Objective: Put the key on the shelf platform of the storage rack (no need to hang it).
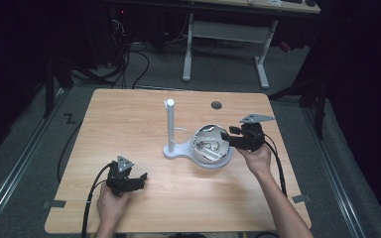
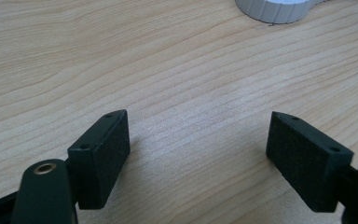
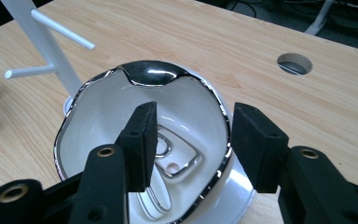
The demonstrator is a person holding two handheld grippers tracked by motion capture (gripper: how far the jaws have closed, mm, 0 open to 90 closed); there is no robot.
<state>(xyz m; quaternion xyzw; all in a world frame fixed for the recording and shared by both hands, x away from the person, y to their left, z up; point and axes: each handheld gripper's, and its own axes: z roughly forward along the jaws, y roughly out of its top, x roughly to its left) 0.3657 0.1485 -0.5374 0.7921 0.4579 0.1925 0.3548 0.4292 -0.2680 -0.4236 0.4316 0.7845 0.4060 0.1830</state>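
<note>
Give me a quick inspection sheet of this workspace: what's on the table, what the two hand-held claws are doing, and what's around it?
Surface: wooden table, with a round hole near the far edge.
Job's things: white bowl with a shiny silver rim, sitting on the round base of a white stand; the stand's post is upright, with side pegs.
Clutter: nothing seen.
Grippers: left gripper open over bare wood; right gripper open, jaws astride the bowl's rim, pads not pressing it.
Cables: a black cable trails from each gripper.
Surroundings: dark room, another desk behind, floor wires.
</note>
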